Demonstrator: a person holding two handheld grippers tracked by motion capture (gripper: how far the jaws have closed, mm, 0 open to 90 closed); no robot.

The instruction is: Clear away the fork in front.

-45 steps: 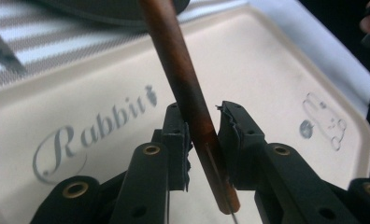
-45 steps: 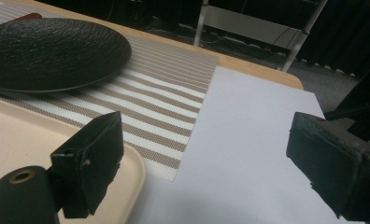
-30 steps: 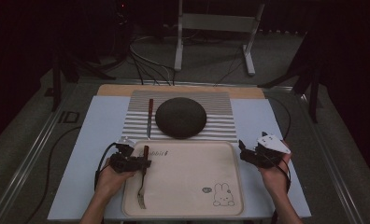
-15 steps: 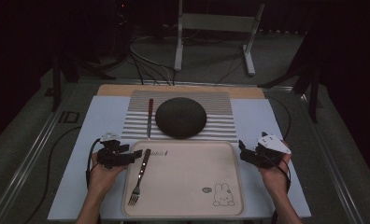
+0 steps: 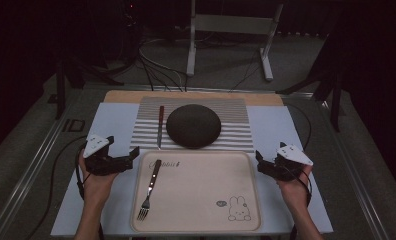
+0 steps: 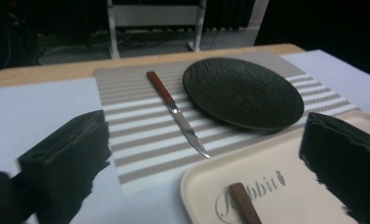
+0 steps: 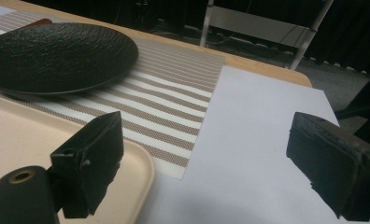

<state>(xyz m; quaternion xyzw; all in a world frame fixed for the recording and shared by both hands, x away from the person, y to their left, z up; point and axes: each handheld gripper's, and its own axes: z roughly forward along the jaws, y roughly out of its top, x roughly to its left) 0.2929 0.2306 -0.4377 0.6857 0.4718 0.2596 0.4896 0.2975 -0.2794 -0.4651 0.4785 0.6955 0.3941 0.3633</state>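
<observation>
A fork (image 5: 151,187) with a brown handle lies on the left part of a beige tray (image 5: 201,200), tines toward me. My left gripper (image 5: 131,156) is open just left of the tray, off the fork, jaws pointing right. In the left gripper view, the left gripper (image 6: 206,163) is wide open, and the fork's handle end (image 6: 245,205) lies on the tray (image 6: 286,186) between its jaws. My right gripper (image 5: 261,162) is open and empty at the tray's right edge. The right gripper (image 7: 211,154) hangs over white cover beside the tray's corner (image 7: 24,135).
Behind the tray, a black plate (image 5: 193,125) sits on a striped placemat (image 5: 236,115), with a red-handled knife (image 5: 160,125) lying just to its left. A white cover (image 5: 111,120) spreads over the wooden table. Cables and a metal stand (image 5: 231,30) are on the floor beyond.
My left gripper has let go of the fork's handle and drawn back left off the tray. The fork now lies free on the tray. The right gripper has stayed put.
</observation>
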